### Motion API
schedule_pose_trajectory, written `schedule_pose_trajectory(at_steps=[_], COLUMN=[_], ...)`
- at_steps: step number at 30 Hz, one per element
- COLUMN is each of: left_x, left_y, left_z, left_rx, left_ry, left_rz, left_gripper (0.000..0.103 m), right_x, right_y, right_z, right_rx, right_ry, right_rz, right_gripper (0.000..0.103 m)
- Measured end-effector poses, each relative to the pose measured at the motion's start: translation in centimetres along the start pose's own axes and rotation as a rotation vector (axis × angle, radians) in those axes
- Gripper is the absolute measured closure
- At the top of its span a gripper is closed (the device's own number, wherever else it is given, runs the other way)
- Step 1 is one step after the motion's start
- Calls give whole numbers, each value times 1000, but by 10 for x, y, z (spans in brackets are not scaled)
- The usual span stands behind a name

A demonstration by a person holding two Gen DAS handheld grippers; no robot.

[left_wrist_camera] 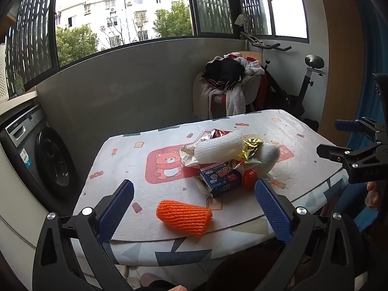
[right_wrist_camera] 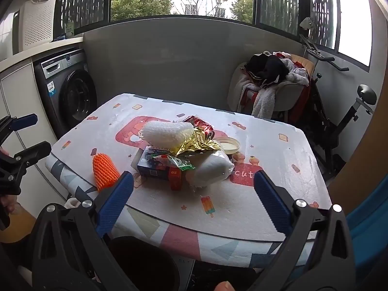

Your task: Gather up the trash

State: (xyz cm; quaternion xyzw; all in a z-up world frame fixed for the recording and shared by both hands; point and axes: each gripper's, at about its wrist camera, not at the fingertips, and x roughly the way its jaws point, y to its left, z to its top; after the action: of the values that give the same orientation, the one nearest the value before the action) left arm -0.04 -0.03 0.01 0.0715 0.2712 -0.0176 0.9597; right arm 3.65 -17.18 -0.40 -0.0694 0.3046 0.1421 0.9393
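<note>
A heap of trash lies mid-table: white foam netting point(left_wrist_camera: 218, 149) point(right_wrist_camera: 168, 132), gold foil wrapper point(left_wrist_camera: 251, 146) point(right_wrist_camera: 196, 143), blue carton point(left_wrist_camera: 220, 178) point(right_wrist_camera: 155, 163), white wad point(left_wrist_camera: 268, 156) point(right_wrist_camera: 213, 168), red can point(right_wrist_camera: 202, 126) and a tan lid point(right_wrist_camera: 228, 144). An orange foam net point(left_wrist_camera: 184, 217) point(right_wrist_camera: 105, 171) lies apart near the front edge. My left gripper point(left_wrist_camera: 194, 212) hovers open just above the orange net, nothing between its blue pads. My right gripper point(right_wrist_camera: 194, 203) is open over the front edge, short of the heap. Each gripper shows at the other view's side: the right gripper point(left_wrist_camera: 339, 139) and the left gripper point(right_wrist_camera: 29, 133).
The table point(left_wrist_camera: 126, 169) point(right_wrist_camera: 278, 145) wears a bear-print cover. A dark bin point(right_wrist_camera: 143, 262) sits below its front edge. A washing machine point(left_wrist_camera: 46, 155) point(right_wrist_camera: 70, 92) stands left, a chair piled with clothes point(left_wrist_camera: 225, 84) point(right_wrist_camera: 269, 84) and an exercise bike point(right_wrist_camera: 339, 111) at the back right.
</note>
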Motion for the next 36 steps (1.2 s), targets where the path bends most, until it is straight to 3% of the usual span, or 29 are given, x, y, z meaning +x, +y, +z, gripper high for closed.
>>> schedule_pose_trajectory(at_steps=[36], left_x=[0], left_y=[0], left_z=[0], left_rx=[4], left_ry=[0], left_rz=[1], left_gripper=[5], right_x=[1], right_y=[-5], right_z=[-11], right_rx=[-4], right_ry=[10], right_rz=[-11], right_gripper=[6])
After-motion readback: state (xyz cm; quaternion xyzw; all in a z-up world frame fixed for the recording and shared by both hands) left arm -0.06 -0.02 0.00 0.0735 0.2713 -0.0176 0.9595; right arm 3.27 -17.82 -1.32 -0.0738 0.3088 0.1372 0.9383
